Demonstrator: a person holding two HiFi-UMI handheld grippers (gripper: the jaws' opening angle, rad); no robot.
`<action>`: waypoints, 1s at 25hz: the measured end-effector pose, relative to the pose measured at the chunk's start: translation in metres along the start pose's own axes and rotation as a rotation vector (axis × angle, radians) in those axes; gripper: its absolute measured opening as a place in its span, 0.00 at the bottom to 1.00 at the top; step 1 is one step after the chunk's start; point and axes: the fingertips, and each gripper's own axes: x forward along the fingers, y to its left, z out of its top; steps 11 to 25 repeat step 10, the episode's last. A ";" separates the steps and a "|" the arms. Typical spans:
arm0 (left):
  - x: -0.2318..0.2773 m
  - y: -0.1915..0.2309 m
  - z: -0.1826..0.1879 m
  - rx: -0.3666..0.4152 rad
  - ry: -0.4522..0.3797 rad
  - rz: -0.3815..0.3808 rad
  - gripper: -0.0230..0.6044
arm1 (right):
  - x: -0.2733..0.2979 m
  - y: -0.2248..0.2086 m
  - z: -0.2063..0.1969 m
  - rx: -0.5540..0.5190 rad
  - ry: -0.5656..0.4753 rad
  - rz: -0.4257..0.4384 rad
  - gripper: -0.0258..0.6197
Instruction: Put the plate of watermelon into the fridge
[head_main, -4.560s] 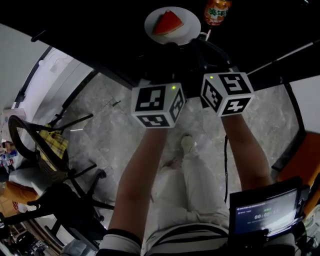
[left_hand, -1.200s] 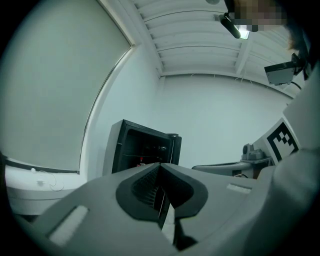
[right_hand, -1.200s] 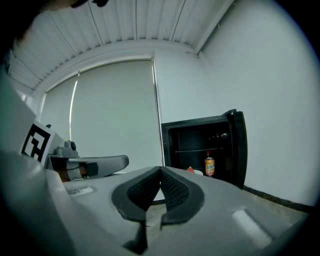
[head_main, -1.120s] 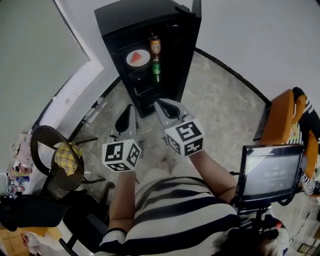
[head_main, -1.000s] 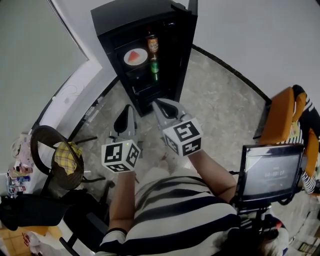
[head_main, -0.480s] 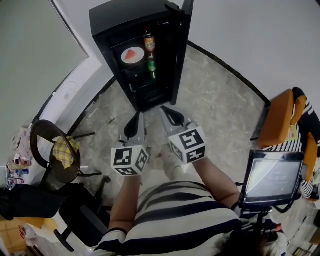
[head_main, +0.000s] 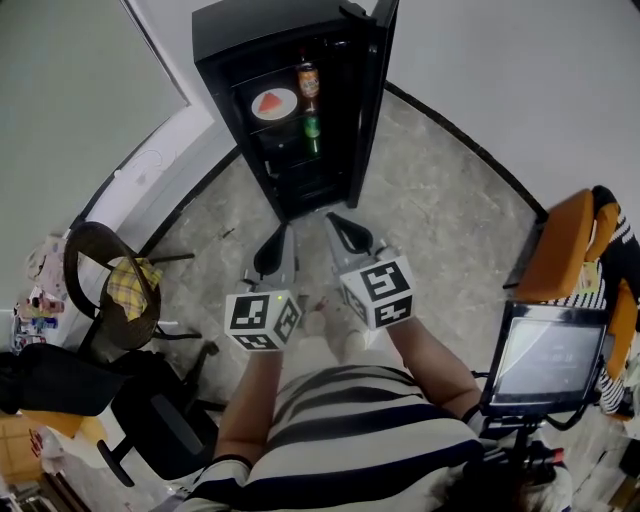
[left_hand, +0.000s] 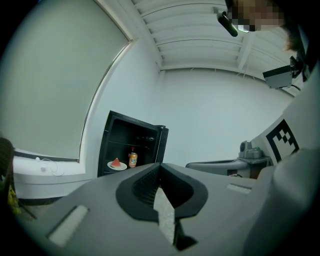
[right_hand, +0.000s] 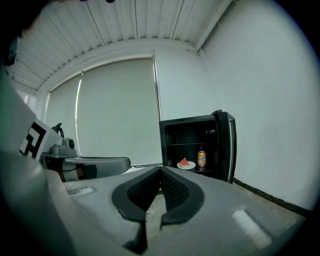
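Standing open, the fridge (head_main: 250, 35) is seen well ahead; the left gripper (head_main: 280, 238) and right gripper (head_main: 338, 222) are held empty, jaws together; the plate of watermelon (head_main: 274, 103) is already shelved inside, so only closing the door (head_main: 368, 95) is judged left.

Right claw (right_hand: 160, 170), jaws together and empty, faces the open fridge (right_hand: 165, 150) holding the plate of watermelon (right_hand: 186, 164).

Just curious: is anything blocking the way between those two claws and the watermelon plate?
Nothing visible. The fridge door stands open; the plate of watermelon sits inside, in plain sight of the left gripper and right gripper.
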 end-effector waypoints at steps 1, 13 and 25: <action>-0.002 -0.001 -0.001 -0.003 0.000 0.004 0.04 | -0.001 0.001 -0.001 -0.002 0.000 0.003 0.04; -0.012 -0.004 -0.012 -0.029 -0.023 0.033 0.04 | -0.013 0.005 -0.020 -0.029 0.043 0.022 0.04; -0.012 -0.004 -0.012 -0.029 -0.023 0.033 0.04 | -0.013 0.005 -0.020 -0.029 0.043 0.022 0.04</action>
